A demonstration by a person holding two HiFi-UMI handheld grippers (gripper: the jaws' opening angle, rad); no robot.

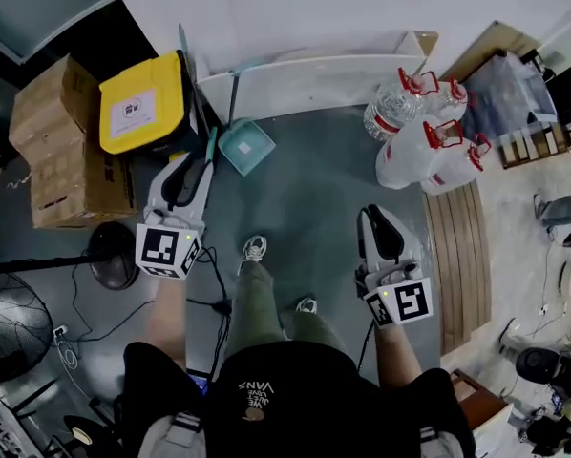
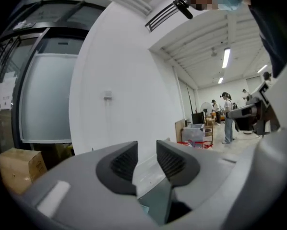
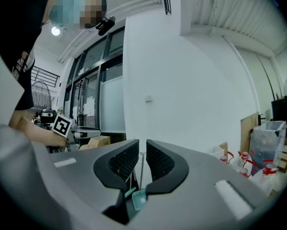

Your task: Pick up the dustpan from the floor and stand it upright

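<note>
By the white wall (image 1: pixel 362 8), the teal plastic dustpan (image 1: pixel 245 146) stood upright on open grey floor (image 1: pixel 314 194); left claw (image 1: pixel 184 172) and right claw (image 1: pixel 379 225) were released.

On your black shirt (image 1: pixel 266 404) the brand name VANS reads in white, upside down in the head view; the smaller line beside it is too small to read. The yellow bin lid (image 1: pixel 142 103) carries a white label, and the dustpan (image 1: pixel 246 147) a small pale sticker; neither is legible.
</note>
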